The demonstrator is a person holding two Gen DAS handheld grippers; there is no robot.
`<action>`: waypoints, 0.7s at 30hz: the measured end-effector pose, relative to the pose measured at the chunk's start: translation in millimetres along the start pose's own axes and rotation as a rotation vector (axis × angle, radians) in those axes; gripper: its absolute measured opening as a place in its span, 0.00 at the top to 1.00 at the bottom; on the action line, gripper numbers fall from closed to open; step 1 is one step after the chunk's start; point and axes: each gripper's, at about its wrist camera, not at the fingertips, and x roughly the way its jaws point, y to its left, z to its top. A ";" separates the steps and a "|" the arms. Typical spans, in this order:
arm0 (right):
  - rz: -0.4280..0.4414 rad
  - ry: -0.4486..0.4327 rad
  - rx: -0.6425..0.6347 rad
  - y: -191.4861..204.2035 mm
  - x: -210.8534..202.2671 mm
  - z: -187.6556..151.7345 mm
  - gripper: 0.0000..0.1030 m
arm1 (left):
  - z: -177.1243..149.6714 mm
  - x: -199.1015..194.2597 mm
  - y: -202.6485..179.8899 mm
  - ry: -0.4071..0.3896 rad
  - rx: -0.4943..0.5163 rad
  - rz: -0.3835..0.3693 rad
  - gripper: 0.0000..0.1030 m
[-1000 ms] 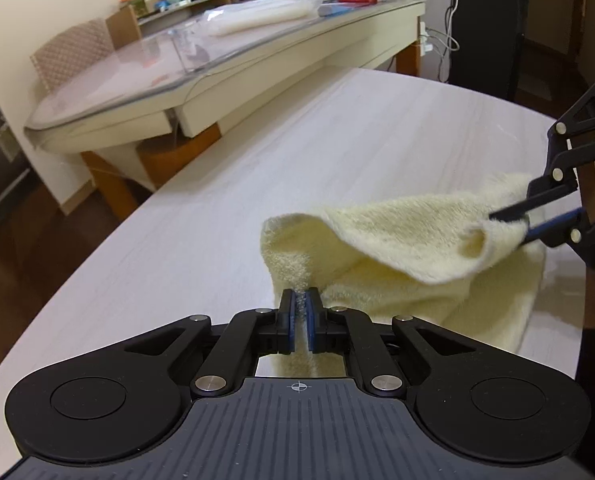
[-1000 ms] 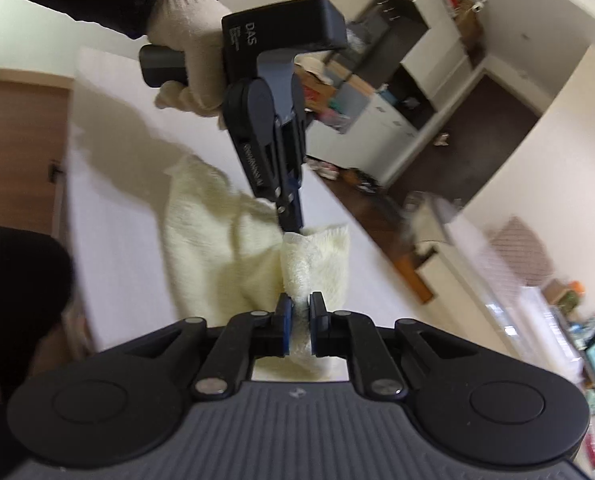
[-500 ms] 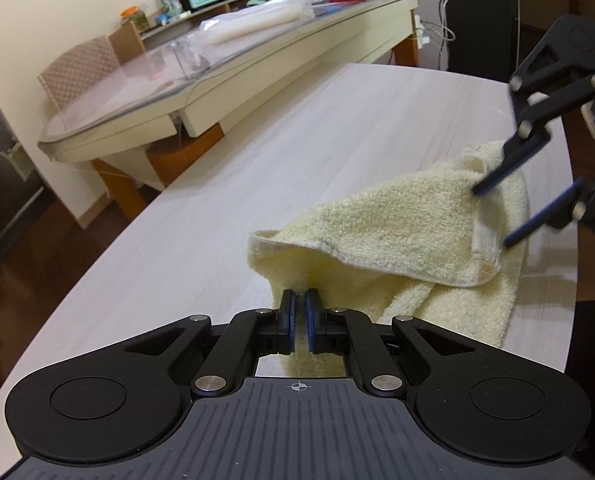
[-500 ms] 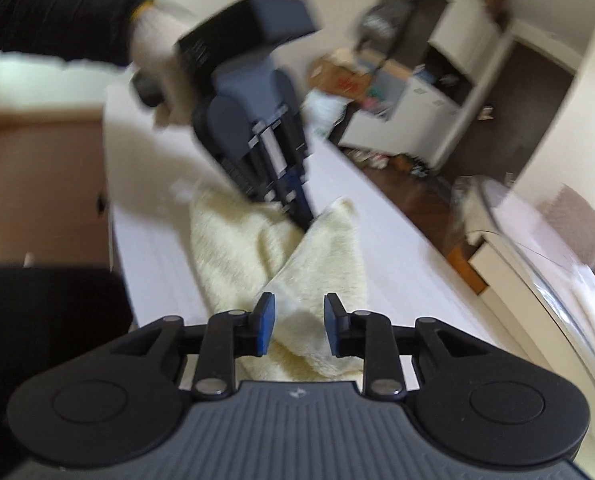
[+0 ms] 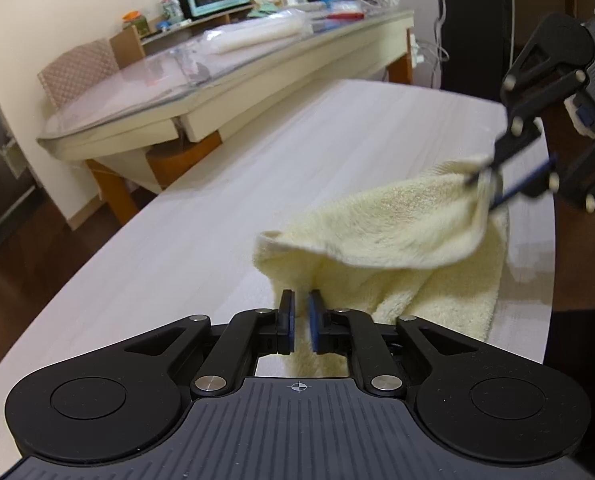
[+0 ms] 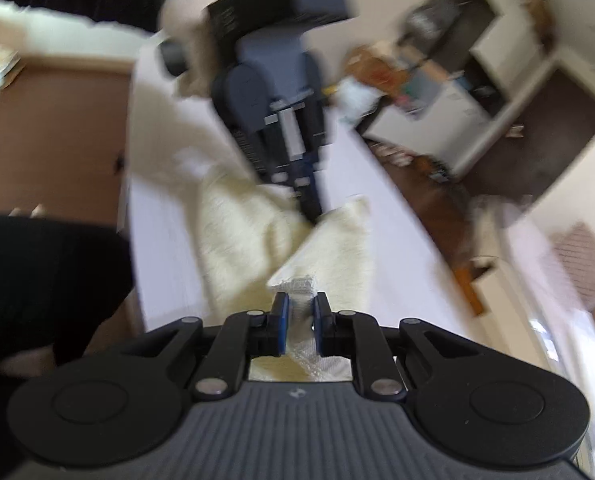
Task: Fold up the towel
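Pale-yellow towel (image 5: pixel 413 240) lies bunched on the near right of the whitewashed table (image 5: pixel 225 208), its top layer now lifted higher than a second ago. Left gripper (image 5: pixel 301 320), previously pinching the near edge, is opening; its pads show a narrow gap with no cloth visibly pressed. Right gripper (image 6: pixel 299 320), open half a second ago, is closing on the towel's hemmed corner.

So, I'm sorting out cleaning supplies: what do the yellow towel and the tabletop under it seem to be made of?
The towel looks like terry cloth, probably cotton: pale yellow, matte, with a fuzzy looped pile and a flat woven hem. It drapes limply. The table looks like whitewashed wood or a wood-look laminate: pale, with fine straight grain lines and a soft, low sheen. Which of the two cannot be told.
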 end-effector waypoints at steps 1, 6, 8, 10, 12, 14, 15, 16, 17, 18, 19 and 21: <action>-0.051 -0.022 0.028 -2.7 -6.8 -2.6 0.86 | 0.6 -2.2 2.4 -0.006 -0.009 0.000 0.89; -0.213 -0.154 0.184 -13.2 -44.5 -16.8 0.87 | 10.9 -3.5 10.6 -0.029 -0.036 0.023 0.89; -0.209 -0.164 0.204 -9.3 -53.0 -20.3 0.87 | 16.2 -0.6 11.3 -0.031 -0.032 0.009 0.87; -0.183 -0.156 0.203 0.1 -60.7 -24.4 0.88 | 23.1 4.3 10.3 -0.029 -0.017 -0.018 0.84; -0.153 -0.143 0.200 10.1 -66.8 -28.4 0.88 | 30.5 11.3 10.3 -0.019 -0.011 -0.056 0.80; -0.114 -0.118 0.192 21.2 -69.9 -32.3 0.88 | 37.7 19.0 10.7 -0.007 -0.009 -0.101 0.75; -0.102 -0.109 0.189 24.6 -73.0 -34.2 0.88 | 41.3 23.4 11.1 0.004 -0.006 -0.127 0.69; -0.091 -0.096 0.186 28.5 -74.6 -36.6 0.88 | 44.8 28.1 11.7 0.018 -0.002 -0.153 0.64; -0.083 -0.087 0.187 32.2 -75.3 -39.1 0.88 | 48.0 32.7 11.9 0.030 0.007 -0.172 0.64; -0.076 -0.083 0.192 33.7 -76.8 -39.8 0.88 | 51.9 38.8 11.5 0.048 0.021 -0.194 0.64; -0.067 -0.079 0.202 35.0 -77.2 -41.0 0.88 | 53.2 42.9 10.8 0.065 0.030 -0.211 0.63; -0.057 -0.072 0.222 37.9 -76.5 -44.4 0.88 | 55.8 51.4 6.5 0.105 0.068 -0.241 0.63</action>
